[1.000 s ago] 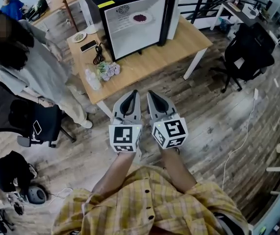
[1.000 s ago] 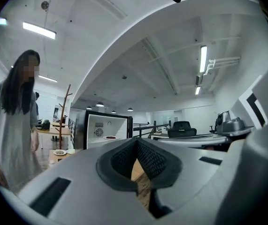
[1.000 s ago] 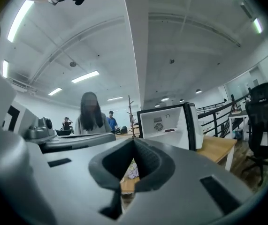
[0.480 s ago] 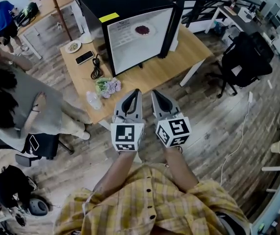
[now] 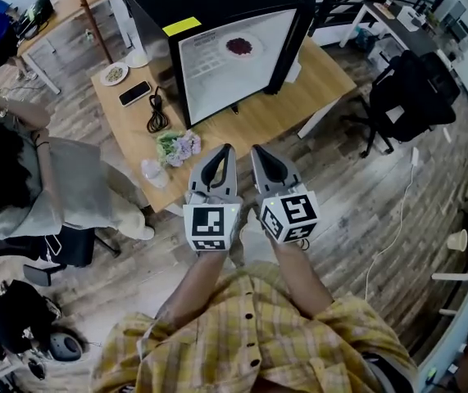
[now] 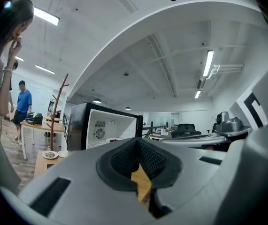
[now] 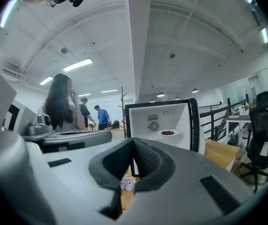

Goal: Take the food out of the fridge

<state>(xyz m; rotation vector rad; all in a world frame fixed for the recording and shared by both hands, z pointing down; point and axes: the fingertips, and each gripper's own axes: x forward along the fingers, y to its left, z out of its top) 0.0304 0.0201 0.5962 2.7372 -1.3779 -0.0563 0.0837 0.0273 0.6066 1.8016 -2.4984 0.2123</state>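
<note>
Fridge (image 5: pixel 205 2) is seen at the upper middle of the head view, black outside and white within, with its door (image 5: pixel 293 31) swung open at the right. It is borne by a wooden table (image 5: pixel 299 88), near whose lower left edge flowers (image 5: pixel 178 146) are laid. Just below the table's near edge, at the frame's centre, the left gripper (image 5: pixel 226 151) and right gripper (image 5: pixel 256 151) are held side by side, well apart from the fridge and aimed toward it. Each claw is closed tip to tip with nothing gripped, as both gripper views show. The food (image 5: pixel 238 47), a dark red heap on a white plate (image 5: pixel 252 50), is found on a shelf in the upper part of the cavity, untouched. The step in hand is judged to be the approach, since nothing has been taken out yet. For the next move, the gap to the open cavity would have to be crossed, a claw opened, and the plate's rim taken and kept level so that nothing is spilled.
</note>
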